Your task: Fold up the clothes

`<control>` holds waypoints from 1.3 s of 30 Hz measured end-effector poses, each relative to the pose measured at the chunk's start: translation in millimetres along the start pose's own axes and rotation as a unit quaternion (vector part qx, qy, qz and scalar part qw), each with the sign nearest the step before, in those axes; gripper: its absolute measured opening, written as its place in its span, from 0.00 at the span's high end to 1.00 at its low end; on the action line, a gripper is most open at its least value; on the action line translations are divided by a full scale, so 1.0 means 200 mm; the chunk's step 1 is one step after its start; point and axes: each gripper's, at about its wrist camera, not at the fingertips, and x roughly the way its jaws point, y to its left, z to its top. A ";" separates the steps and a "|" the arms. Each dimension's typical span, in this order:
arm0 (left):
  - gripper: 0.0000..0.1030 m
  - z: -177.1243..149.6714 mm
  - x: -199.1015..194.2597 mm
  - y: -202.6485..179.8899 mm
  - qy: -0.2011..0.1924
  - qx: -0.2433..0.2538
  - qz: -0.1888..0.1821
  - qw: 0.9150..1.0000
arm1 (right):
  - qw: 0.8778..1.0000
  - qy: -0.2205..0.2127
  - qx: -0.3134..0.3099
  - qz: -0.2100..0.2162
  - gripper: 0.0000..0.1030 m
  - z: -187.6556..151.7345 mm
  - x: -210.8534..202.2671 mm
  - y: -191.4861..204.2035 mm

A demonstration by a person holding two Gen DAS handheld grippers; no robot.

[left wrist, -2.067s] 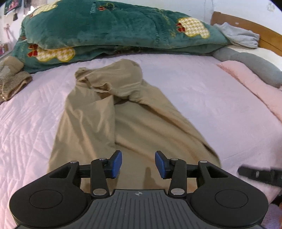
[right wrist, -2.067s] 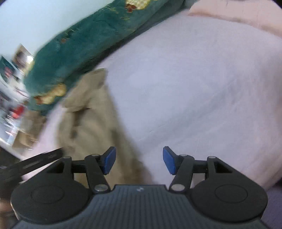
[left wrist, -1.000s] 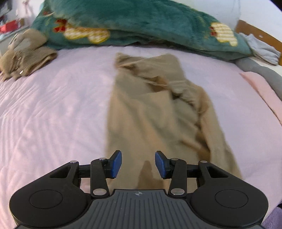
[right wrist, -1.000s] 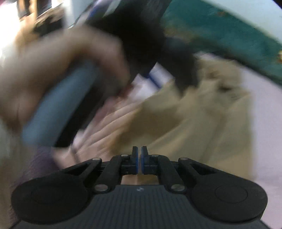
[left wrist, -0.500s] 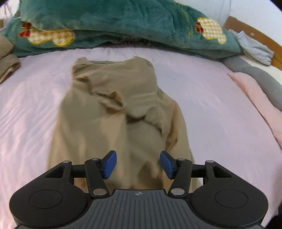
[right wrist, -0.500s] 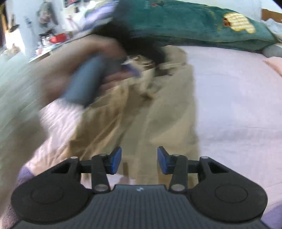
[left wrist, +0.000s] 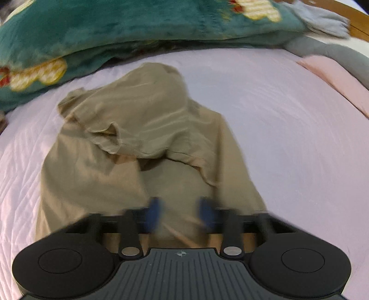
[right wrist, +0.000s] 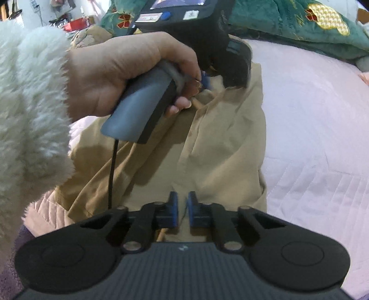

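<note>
While the tan garment [left wrist: 143,138] lies rumpled in the middle of the pink bed [left wrist: 288,138], both tools are parked low over its near end. The left tool [left wrist: 181,213] is seen blurred in its own view, with its blue pads spread apart and nothing pinched between them, just cloth underneath. The right tool [right wrist: 182,211] is nearly closed, only a narrow gap left between the pads; whether any fabric is caught in there can't be told from this angle.

In the right view, a hand [right wrist: 120,76] in a fluffy white sleeve [right wrist: 30,110] is wrapped around the grey handle [right wrist: 143,108] of the left tool, which is held just above the garment's left half. A thin black cable [right wrist: 112,170] hangs from that handle down across the cloth.

The far end of the garment is bunched and folded back over itself, with a loose flap draped toward the middle. A green blanket [left wrist: 115,27] with yellow patches is piled behind it, and a grey cloth [left wrist: 322,18] sits at the far right by the wooden headboard [left wrist: 357,25].
</note>
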 end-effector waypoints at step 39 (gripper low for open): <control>0.49 -0.60 -0.53 0.23 -0.015 -0.122 0.011 0.992 | 0.995 0.003 -0.058 -0.077 0.50 1.00 0.76 -0.35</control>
